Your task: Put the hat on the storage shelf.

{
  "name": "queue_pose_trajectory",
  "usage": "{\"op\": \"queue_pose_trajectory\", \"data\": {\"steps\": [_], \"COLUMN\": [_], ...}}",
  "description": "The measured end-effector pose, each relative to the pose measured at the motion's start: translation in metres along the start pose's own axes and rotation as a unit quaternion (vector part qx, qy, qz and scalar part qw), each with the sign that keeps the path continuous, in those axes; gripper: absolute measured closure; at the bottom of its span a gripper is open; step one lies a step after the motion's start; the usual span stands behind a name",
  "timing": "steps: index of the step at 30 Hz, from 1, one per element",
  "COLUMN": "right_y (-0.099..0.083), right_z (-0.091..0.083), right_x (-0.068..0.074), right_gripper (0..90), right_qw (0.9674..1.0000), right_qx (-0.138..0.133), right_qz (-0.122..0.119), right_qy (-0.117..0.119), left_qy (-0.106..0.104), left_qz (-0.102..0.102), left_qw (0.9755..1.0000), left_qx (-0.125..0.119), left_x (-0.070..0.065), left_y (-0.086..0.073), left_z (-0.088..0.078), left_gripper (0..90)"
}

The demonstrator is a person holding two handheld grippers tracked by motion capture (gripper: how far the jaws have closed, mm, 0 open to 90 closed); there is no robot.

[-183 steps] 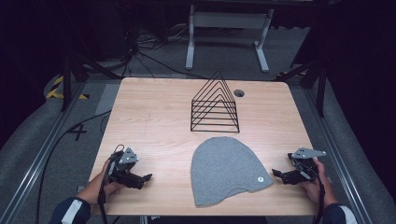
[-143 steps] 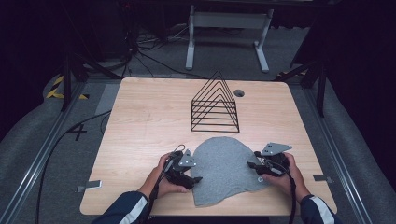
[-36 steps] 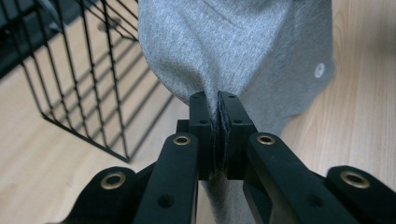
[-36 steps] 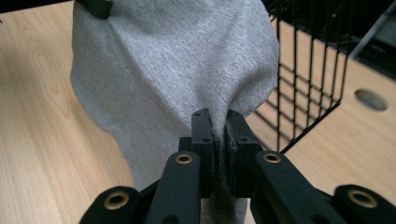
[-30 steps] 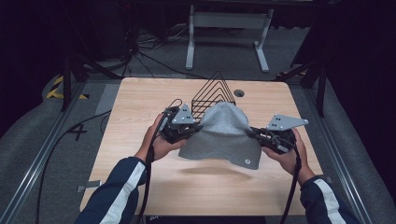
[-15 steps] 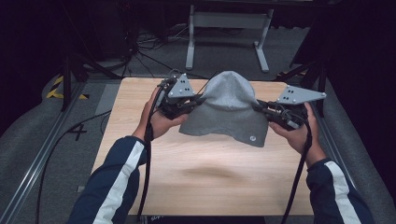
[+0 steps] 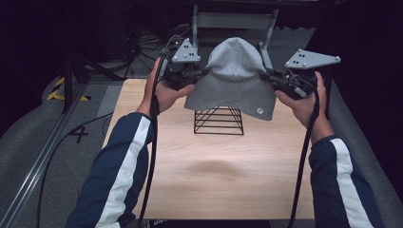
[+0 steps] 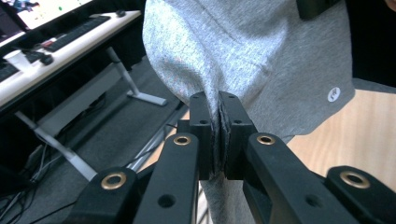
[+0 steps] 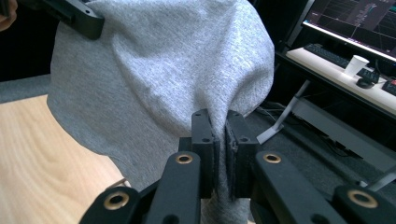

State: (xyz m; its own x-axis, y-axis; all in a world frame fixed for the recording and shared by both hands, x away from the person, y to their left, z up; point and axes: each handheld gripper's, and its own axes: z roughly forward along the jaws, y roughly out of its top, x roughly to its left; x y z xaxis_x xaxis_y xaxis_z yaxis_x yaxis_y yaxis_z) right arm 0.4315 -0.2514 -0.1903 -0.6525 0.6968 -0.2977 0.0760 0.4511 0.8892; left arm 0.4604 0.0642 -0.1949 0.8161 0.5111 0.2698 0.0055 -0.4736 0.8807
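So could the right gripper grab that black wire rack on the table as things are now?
Probably not yet. The right gripper is shut on the grey beanie, as is the left gripper, and both hold it up above the wire rack. The beanie would have to be let go first.

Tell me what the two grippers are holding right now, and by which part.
Both hold the grey beanie in the air above the wire rack. The left gripper and the right gripper each pinch a fold of fabric at opposite sides, near its rim.
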Motion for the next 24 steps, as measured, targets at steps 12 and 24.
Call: {"op": "queue_pose_trajectory", "data": {"steps": [12, 24], "right_y": [0.011, 0.001], "right_z": [0.024, 0.050], "right_x": [-0.016, -0.024], "right_gripper": [84.6, 84.6], "right_qw": [1.0000, 0.9997], "right_qx": [0.004, 0.014], "right_qz": [0.003, 0.019], "right_qy": [-0.006, 0.000], "left_qy": [0.012, 0.010], "left_qz": [-0.023, -0.055], "left_qw": [0.9997, 0.9983], "left_qx": [0.005, 0.012], "left_x": [0.025, 0.042], "left_y": [0.002, -0.014], "left_z": [0.022, 0.044], "left_gripper": [85.6, 85.6]}}
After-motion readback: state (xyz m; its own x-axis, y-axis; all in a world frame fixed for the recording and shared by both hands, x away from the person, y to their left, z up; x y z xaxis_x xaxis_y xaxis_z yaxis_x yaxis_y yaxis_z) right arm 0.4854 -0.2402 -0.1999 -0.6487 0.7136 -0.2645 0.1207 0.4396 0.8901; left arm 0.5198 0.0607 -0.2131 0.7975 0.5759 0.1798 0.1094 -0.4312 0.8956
